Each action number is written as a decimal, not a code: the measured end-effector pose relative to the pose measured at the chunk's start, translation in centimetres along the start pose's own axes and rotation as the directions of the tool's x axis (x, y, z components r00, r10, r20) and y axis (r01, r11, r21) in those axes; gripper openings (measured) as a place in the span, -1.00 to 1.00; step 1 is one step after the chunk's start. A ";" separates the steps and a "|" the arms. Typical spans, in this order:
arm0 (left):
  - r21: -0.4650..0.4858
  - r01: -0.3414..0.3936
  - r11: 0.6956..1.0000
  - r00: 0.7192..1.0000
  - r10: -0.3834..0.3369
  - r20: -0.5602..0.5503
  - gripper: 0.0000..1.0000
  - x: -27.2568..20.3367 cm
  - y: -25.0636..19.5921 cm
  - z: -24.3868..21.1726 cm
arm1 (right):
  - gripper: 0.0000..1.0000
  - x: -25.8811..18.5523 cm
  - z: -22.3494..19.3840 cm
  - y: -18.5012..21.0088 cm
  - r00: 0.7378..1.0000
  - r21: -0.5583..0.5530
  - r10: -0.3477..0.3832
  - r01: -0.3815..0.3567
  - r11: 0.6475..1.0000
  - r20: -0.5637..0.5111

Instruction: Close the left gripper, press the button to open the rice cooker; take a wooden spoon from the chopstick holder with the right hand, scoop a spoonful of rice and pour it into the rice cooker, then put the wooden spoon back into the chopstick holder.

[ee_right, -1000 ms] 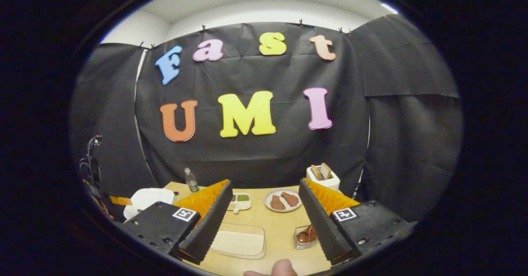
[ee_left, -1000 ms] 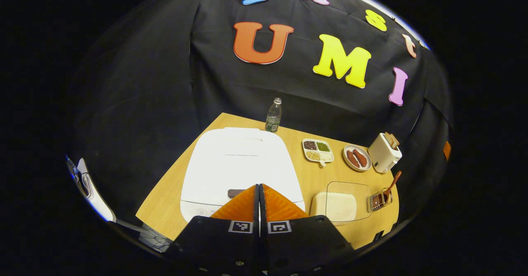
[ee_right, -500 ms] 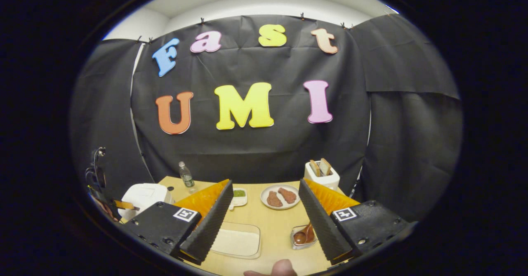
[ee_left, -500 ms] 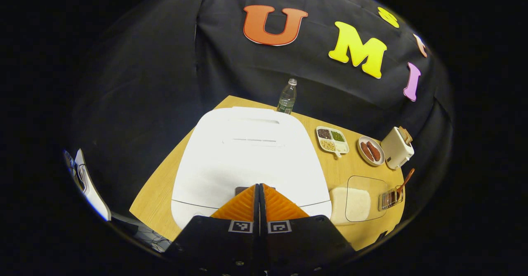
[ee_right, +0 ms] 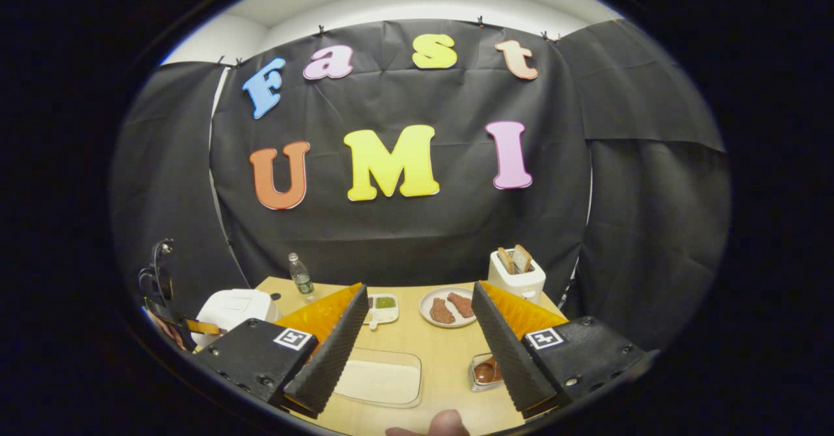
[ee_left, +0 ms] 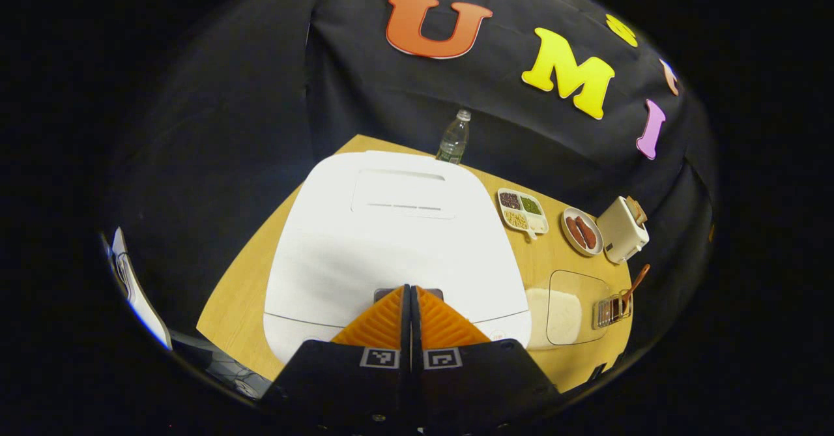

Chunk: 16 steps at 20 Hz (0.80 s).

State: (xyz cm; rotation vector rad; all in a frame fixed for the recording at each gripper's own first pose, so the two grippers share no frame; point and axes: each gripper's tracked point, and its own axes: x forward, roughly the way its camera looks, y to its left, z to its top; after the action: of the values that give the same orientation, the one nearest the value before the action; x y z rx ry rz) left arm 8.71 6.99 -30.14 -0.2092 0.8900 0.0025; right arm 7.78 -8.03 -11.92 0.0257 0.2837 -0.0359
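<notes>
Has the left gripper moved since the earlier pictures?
Yes. The shut left gripper has come down and forward toward the rice cooker; its tips now reach the dark button.

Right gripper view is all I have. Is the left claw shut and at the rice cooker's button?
Observer: Yes, the left claw is shut, its tips at the dark rectangular button on the front of the white rice cooker.
Operator: Has the lid popped?
Observer: No, the left gripper view shows the lid lying flat and closed.
Operator: Part of the holder is hidden here. Where is the spoon handle?
Observer: The wooden spoon stands in the wire chopstick holder, its handle leaning up and away from the clear rice tray.
</notes>
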 end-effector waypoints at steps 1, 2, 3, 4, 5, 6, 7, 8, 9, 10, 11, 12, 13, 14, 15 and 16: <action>-0.020 0.007 1.000 1.000 -0.007 0.007 -0.99 -0.2 0.0 0.0 | 1.00 0.0 -0.2 0.2 1.000 0.002 0.004 -0.004 1.000 -0.004; -0.026 0.012 1.000 1.000 -0.012 0.006 -0.99 -0.3 0.1 0.0 | 1.00 0.0 -0.5 0.4 1.000 0.001 0.008 -0.008 1.000 -0.012; -0.036 0.016 0.999 1.000 -0.015 0.023 -0.99 -0.5 0.1 0.3 | 1.00 0.1 -0.8 0.7 0.999 0.000 0.016 -0.016 1.000 -0.032; -0.056 0.018 0.998 0.999 -0.015 0.038 -1.00 -0.8 0.0 0.7 | 1.00 0.0 -0.9 1.3 0.999 0.002 0.033 -0.033 0.999 -0.043; -0.075 0.026 0.997 0.997 -0.020 0.081 -1.00 -1.6 -0.1 1.7 | 1.00 -0.2 -0.4 1.7 0.998 0.001 0.047 -0.047 0.999 -0.038; -0.092 0.045 0.995 0.991 -0.032 0.134 -0.99 -2.4 -0.6 3.1 | 1.00 -0.5 0.4 1.7 0.999 -0.002 0.049 -0.049 0.999 -0.021; -0.102 0.065 0.993 0.980 -0.044 0.194 -0.98 -3.2 -1.2 4.6 | 1.00 -0.7 1.0 1.5 0.999 -0.005 0.048 -0.048 0.999 -0.002; -0.106 0.080 0.991 0.969 -0.052 0.243 -0.98 -4.0 -1.6 6.0 | 1.00 -0.9 1.4 1.6 0.999 -0.006 0.050 -0.050 0.999 0.011; -0.104 0.091 0.990 0.958 -0.058 0.282 -0.97 -4.8 -1.7 7.0 | 1.00 -1.2 1.8 1.8 0.998 -0.009 0.054 -0.053 0.999 0.026; -0.096 0.091 0.991 0.947 -0.057 0.316 -0.94 -5.4 -2.0 8.2 | 1.00 -1.6 2.3 1.6 0.998 -0.016 0.051 -0.050 0.999 0.044; -0.078 0.080 0.994 0.932 -0.047 0.361 -0.89 -6.2 -1.8 9.4 | 1.00 -2.0 3.0 1.3 0.997 -0.024 0.044 -0.043 0.999 0.064; -0.052 0.068 0.996 0.915 -0.041 0.402 -0.88 -7.1 -1.9 10.6 | 1.00 -2.3 3.4 0.9 0.996 -0.031 0.036 -0.033 0.999 0.081; -0.022 0.048 0.999 0.907 -0.034 0.420 -0.59 -7.7 -2.0 11.1 | 1.00 -2.7 3.7 0.6 0.995 -0.035 0.028 -0.025 0.999 0.093; 0.003 0.023 1.000 0.899 -0.022 0.438 -0.72 -8.3 -1.8 11.4 | 1.00 -3.0 3.7 0.2 0.995 -0.035 0.024 -0.020 0.999 0.099; 0.028 0.016 0.999 0.890 -0.027 0.456 -0.19 -9.1 -2.3 11.6 | 1.00 -3.5 3.8 0.1 0.994 -0.031 0.030 -0.027 0.999 0.103; 0.051 0.015 0.999 0.880 -0.037 0.474 -0.02 -9.8 -2.6 12.0 | 1.00 -3.7 3.7 0.1 0.994 -0.022 0.039 -0.037 0.999 0.105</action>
State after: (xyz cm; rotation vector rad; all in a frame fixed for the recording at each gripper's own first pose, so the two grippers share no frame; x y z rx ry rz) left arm 12.06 7.43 -14.76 -0.1672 0.3934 0.0083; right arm 5.25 -7.95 -7.30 0.0088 0.1784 0.0033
